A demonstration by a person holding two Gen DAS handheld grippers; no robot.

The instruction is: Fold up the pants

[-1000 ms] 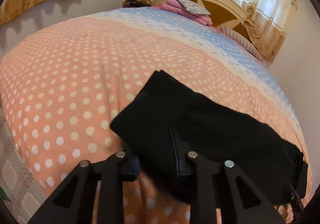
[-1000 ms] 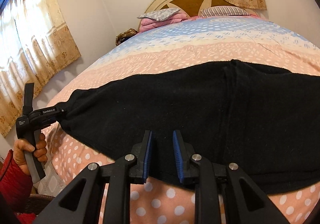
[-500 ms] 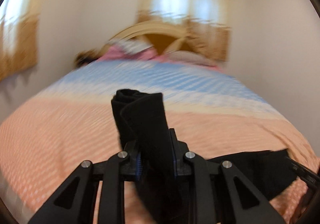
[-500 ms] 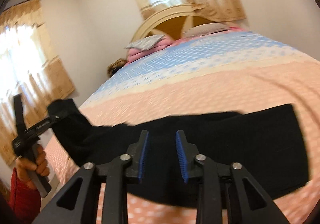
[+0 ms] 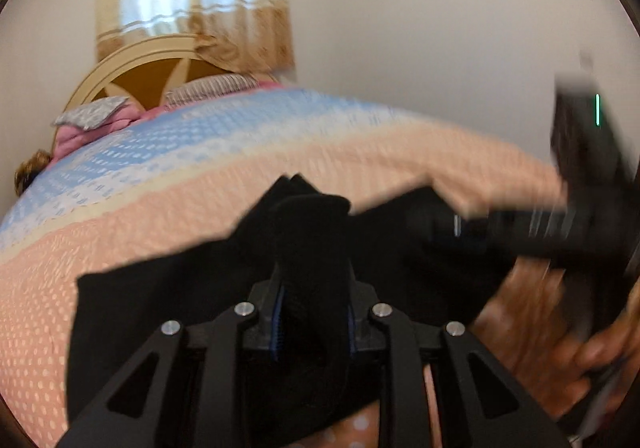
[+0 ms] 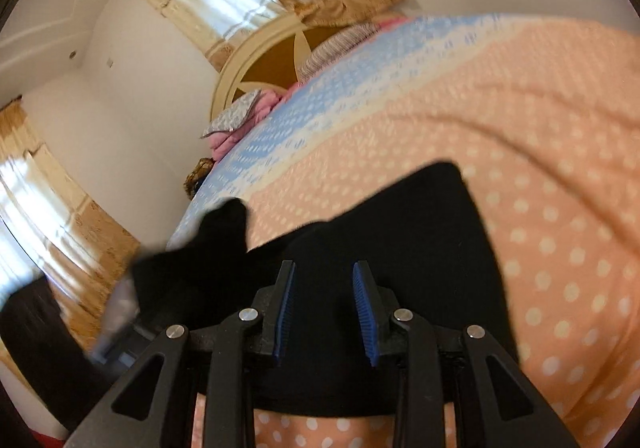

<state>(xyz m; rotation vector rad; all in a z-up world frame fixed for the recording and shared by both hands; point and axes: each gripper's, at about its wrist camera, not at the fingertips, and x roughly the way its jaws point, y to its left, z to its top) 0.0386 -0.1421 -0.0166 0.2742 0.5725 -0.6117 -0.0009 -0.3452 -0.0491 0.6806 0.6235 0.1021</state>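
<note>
On polka-dot bedspread [image 6: 540, 176]: black pants [image 6: 400, 224]. Left gripper [image 5: 314, 312] fingers opening, pants between; right gripper [image 6: 325, 308] fingers apart, empty.

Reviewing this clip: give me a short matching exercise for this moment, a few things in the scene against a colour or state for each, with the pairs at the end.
Things:
1. pants
2. left gripper
3. right gripper
4. bedspread

Colours or states:
A. peach with white dots, a blue band toward the headboard
B. black fabric bunched up between its fingers, jaws opening
C. black, lying partly on the bed
D. pads apart, nothing pinched between them

Pairs: 1-C, 2-B, 3-D, 4-A
</note>
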